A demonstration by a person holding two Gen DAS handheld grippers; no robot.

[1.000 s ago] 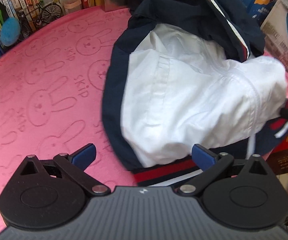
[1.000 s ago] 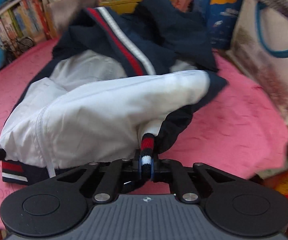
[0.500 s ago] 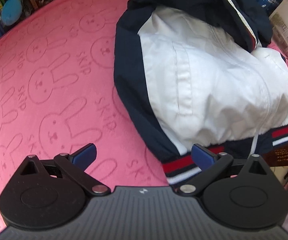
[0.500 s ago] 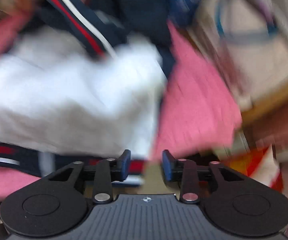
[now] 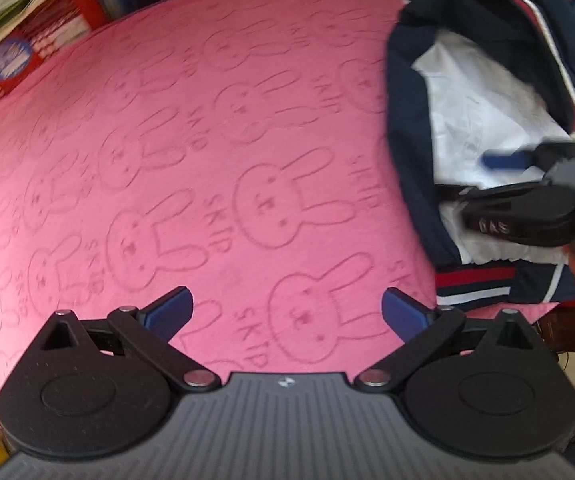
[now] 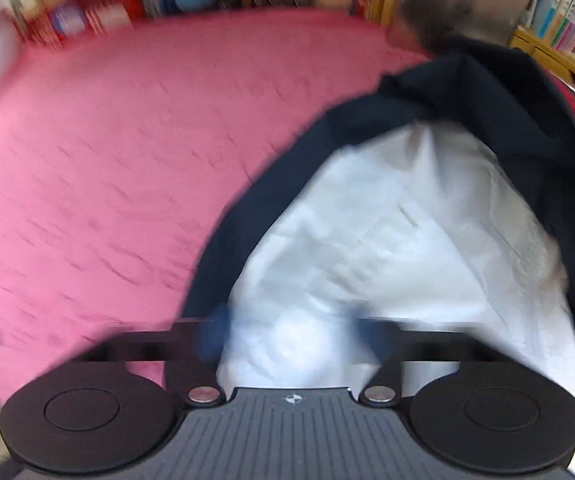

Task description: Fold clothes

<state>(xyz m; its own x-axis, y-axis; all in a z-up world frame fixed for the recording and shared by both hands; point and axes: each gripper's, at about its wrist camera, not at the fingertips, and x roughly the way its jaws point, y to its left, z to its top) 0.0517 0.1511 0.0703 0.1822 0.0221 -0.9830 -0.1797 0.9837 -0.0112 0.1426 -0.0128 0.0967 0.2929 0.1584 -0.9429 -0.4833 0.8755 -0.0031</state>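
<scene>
- Right gripper [image 6: 291, 330]: smeared by motion, blue pads apart, jaws just been closing, white lining under the gap, no pinch of cloth visible yet.
- Left gripper [image 5: 287, 312]: jaws wide apart, nothing between them, hanging over bare pink rabbit-print blanket [image 5: 167, 140], well to the side of the garment.
- Navy jacket [image 6: 407, 240]: heaped at the right side of the blanket, inside out in part, white lining up, navy shell edging it, red-and-white striped hem [image 5: 475, 284] at the near edge.
- Probably mid-reach for a fresh hold, so slow the right hand before closing; a grab at this speed likely catches lining alone.
- Aim for the navy edge or the ribbed hem rather than the thin white lining, which looks slippery and would bunch.
- Take both layers in one pinch, deep enough between the pads not to slide out on the pull.
- Bring the left gripper across to the striped hem and hold that corner down, or take the matching corner.
- Then draw the jacket toward the bare middle of the blanket, low and flat, so the heap spreads before any fold.
- Mind the bookshelf [image 6: 567, 8] close behind the jacket when lifting.
</scene>
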